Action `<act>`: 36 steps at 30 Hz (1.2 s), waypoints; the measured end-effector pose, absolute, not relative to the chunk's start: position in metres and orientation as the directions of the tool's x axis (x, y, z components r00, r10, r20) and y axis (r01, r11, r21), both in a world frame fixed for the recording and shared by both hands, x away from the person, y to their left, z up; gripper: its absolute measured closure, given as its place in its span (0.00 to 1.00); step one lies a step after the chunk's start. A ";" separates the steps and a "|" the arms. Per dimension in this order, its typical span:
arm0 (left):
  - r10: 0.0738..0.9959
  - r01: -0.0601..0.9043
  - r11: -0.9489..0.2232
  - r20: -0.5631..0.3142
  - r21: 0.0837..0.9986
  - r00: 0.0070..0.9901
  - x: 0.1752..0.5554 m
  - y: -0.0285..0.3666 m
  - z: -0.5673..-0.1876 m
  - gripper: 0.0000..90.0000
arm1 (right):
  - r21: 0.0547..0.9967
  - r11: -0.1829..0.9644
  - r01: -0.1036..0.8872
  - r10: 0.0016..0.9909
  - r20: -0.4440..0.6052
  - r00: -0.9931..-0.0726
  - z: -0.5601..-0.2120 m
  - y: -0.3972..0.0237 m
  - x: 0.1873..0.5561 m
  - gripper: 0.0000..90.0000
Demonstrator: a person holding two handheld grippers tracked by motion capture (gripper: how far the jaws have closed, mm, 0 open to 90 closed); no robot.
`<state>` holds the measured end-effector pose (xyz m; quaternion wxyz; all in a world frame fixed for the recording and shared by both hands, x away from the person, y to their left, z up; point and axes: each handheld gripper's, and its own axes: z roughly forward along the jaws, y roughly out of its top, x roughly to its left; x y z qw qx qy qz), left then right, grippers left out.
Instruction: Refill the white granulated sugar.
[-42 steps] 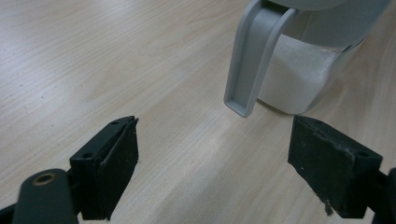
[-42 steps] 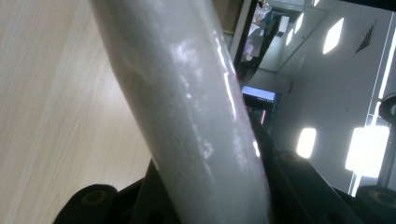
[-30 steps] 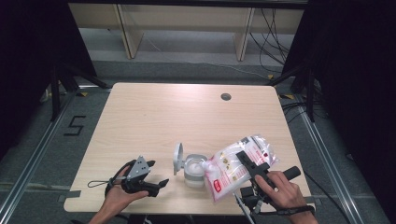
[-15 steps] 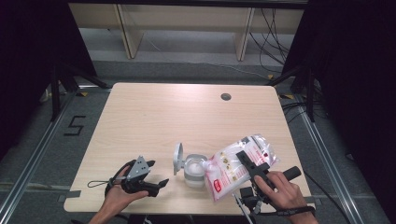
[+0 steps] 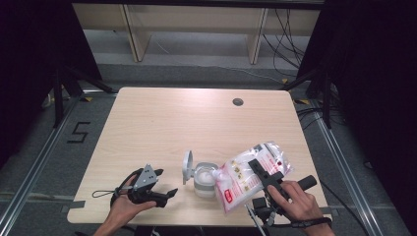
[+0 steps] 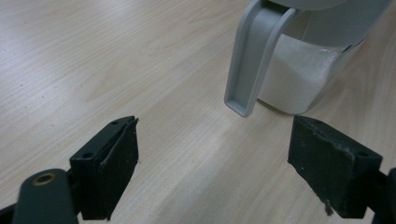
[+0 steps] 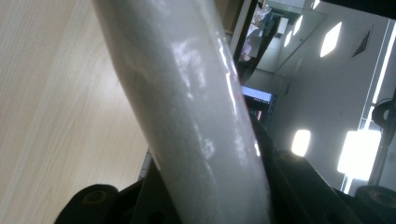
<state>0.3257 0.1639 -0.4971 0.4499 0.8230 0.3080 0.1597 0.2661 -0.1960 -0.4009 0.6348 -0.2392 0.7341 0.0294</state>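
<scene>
A white plastic bag [image 5: 248,177] with red print and white powder inside hangs tilted over an open grey container [image 5: 204,179], its lower end at the container's mouth. My right gripper [image 5: 258,167] is shut on the bag; in the right gripper view the bag [image 7: 196,112] fills the space between the jaws. The container's lid [image 5: 187,167] stands flipped up on its left side. My left gripper [image 5: 167,192] rests open near the table's front edge, left of the container. In the left gripper view the container [image 6: 303,60] holds white powder, and its lid [image 6: 254,60] hangs beyond the open jaws.
The wooden table [image 5: 187,123] has a small round grommet hole [image 5: 238,102] at the back right. A black cord loops from the left gripper over the front left of the table. Dark stands flank the table, and the front edge lies close to both hands.
</scene>
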 end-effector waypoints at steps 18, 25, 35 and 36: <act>0.651 0.364 -0.399 -0.019 0.841 0.759 0.326 0.164 -0.497 0.18 | -0.253 0.884 -0.394 -0.308 -0.948 -0.082 -0.399 -0.198 0.267 0.84; 0.651 0.364 -0.400 -0.019 0.841 0.759 0.326 0.164 -0.497 0.18 | -0.222 0.892 -0.394 -0.279 -0.956 -0.093 -0.400 -0.200 0.268 0.84; 0.652 0.366 -0.398 -0.021 0.841 0.758 0.326 0.164 -0.497 0.18 | -0.223 0.891 -0.396 -0.278 -0.957 -0.086 -0.399 -0.200 0.268 0.84; 0.652 0.366 -0.398 -0.021 0.841 0.758 0.326 0.164 -0.497 0.17 | -0.210 0.899 -0.385 -0.267 -0.958 -0.101 -0.400 -0.201 0.267 0.84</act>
